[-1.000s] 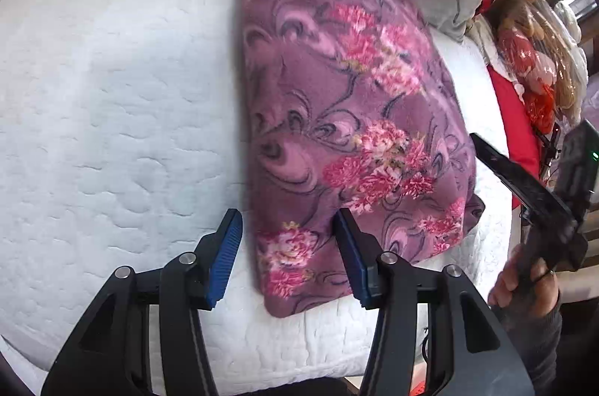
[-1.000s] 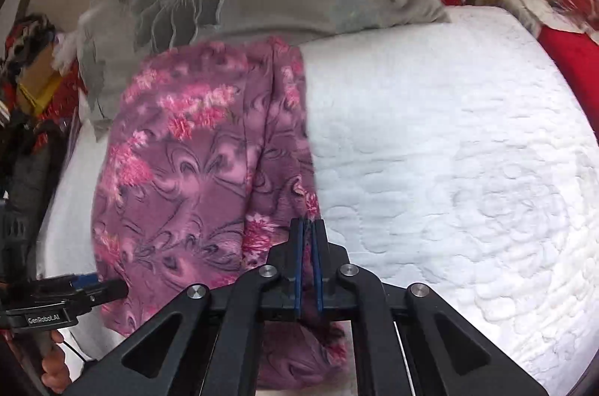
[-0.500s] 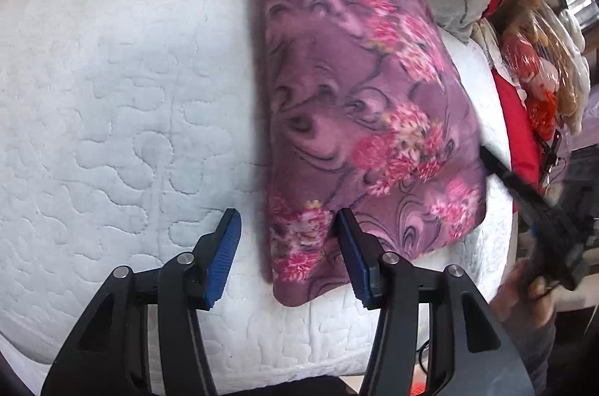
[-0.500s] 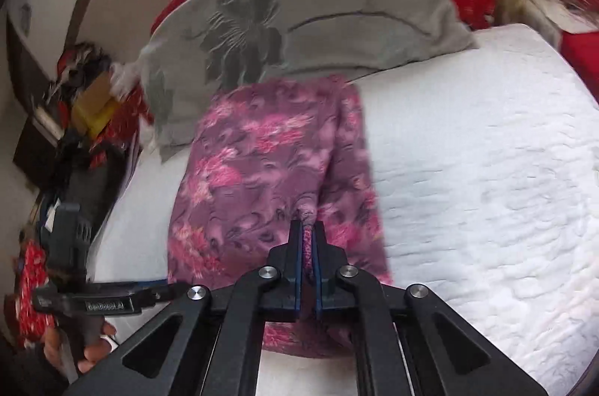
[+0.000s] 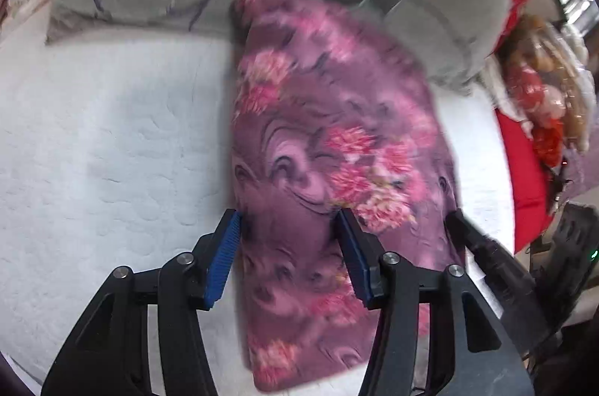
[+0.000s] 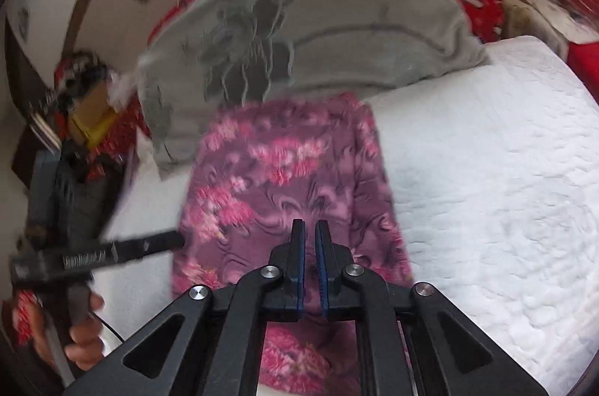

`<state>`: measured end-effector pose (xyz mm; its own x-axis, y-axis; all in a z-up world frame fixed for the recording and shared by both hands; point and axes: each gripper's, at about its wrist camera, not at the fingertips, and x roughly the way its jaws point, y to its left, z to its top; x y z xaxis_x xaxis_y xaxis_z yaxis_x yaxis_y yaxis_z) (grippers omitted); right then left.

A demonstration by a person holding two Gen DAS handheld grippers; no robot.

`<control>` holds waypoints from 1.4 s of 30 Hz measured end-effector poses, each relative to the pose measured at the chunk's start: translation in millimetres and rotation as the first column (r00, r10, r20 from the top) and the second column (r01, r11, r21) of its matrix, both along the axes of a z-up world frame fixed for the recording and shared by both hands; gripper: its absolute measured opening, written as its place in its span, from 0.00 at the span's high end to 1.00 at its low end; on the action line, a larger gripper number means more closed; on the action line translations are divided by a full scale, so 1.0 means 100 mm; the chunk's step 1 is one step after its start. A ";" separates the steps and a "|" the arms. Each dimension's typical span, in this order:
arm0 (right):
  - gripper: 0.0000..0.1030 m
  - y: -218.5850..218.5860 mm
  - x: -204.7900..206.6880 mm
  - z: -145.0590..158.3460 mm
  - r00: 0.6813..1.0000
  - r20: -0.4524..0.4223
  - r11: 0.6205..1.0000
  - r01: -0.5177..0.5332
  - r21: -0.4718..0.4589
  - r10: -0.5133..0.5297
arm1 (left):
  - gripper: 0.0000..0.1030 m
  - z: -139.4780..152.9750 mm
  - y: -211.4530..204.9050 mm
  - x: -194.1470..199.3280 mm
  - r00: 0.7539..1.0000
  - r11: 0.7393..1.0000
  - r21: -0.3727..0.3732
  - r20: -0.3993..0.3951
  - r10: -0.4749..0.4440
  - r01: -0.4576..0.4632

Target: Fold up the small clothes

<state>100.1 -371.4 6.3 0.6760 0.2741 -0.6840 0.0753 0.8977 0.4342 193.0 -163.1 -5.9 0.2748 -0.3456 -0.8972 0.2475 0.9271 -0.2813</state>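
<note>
Since 0.5 s ago the right claw (image 6: 310,238) has parted to a narrow gap, gripping nothing; the left claw (image 5: 290,227) stays wide open, astride the garment's (image 5: 329,149) near edge. The garment lies on the bed (image 6: 505,171), long axis running toward the grey pillow (image 6: 337,21). Blurred lettering on the left claw may read "GenRobot.AI".

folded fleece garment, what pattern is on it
Purple fleece garment with pink flowers and dark swirls; clearest in the left wrist view.
</note>
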 end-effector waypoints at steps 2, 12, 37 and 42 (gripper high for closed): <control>0.95 0.08 0.06 -0.28 0.995 -0.092 0.998 -0.034 -0.051 0.030 | 0.44 -0.05 0.05 0.04 1.000 1.000 -0.029 -0.023 0.003 -0.003; 0.71 0.05 0.64 0.22 0.999 0.008 0.996 0.043 -0.084 -0.043 | 0.44 0.30 -0.06 0.60 0.994 0.999 -0.002 0.099 0.047 -0.047; 0.62 0.19 0.86 0.08 0.996 -0.063 0.973 0.047 -0.228 -0.063 | 0.31 0.26 0.37 0.30 0.994 0.994 -0.067 0.051 0.094 -0.090; 0.35 0.29 0.51 -0.20 0.991 -0.134 0.973 -0.033 -0.227 0.003 | 0.28 -0.01 0.57 0.15 0.990 0.985 -0.104 -0.035 0.137 -0.140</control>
